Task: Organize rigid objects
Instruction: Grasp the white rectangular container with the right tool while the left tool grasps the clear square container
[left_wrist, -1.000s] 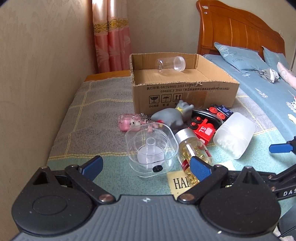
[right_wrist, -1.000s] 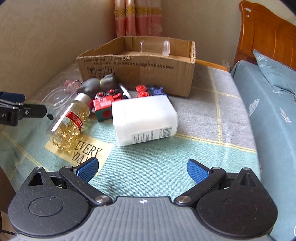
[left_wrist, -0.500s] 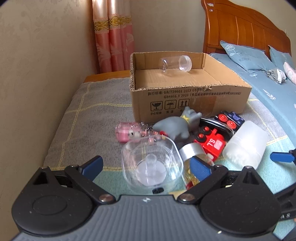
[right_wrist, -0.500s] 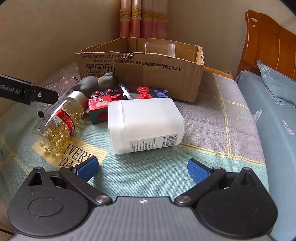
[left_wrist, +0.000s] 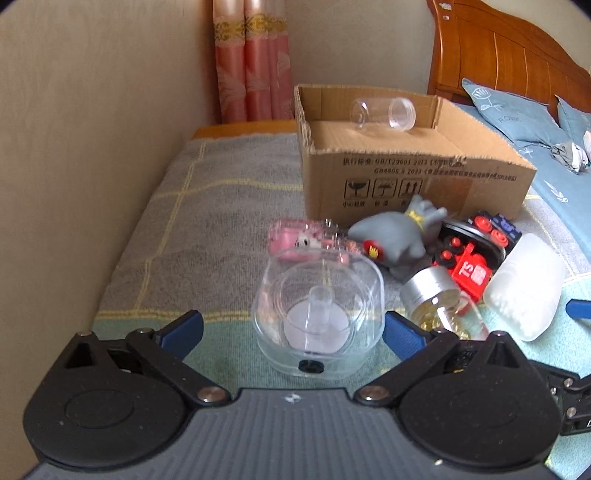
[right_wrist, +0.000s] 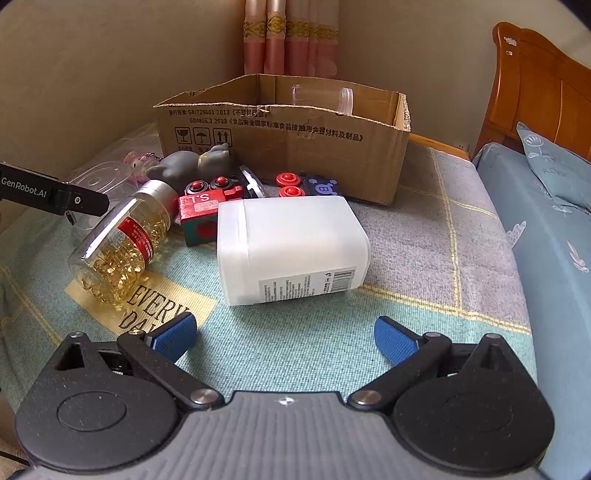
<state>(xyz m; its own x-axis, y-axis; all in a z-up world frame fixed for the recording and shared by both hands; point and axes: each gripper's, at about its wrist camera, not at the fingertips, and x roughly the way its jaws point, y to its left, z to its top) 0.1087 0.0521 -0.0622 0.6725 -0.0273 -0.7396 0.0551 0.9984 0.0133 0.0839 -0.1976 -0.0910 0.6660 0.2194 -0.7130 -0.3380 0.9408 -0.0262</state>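
Note:
My left gripper (left_wrist: 291, 330) is open, its blue pads on either side of a clear plastic container (left_wrist: 319, 314) on the blanket, not closed on it. My right gripper (right_wrist: 284, 334) is open and empty, just short of a white plastic jar (right_wrist: 291, 247) lying on its side. A capsule bottle (right_wrist: 123, 240) with a silver cap lies left of the jar. A red toy train (right_wrist: 201, 212), a grey cat toy (left_wrist: 399, 232) and a pink keychain toy (left_wrist: 295, 240) lie before the cardboard box (left_wrist: 413, 177). A clear jar (left_wrist: 384, 114) lies inside the box.
A wall runs along the left side (left_wrist: 92, 147). Pink curtains (left_wrist: 251, 62) hang behind the box. A wooden headboard (right_wrist: 535, 92) and a blue bed with a pillow (right_wrist: 554, 170) are on the right. The left gripper's arm (right_wrist: 48, 192) reaches in from the left in the right wrist view.
Both grippers moved forward toward the pile. The clear container now sits between my left pads, and the white jar is closer to my right gripper. Both stay open.

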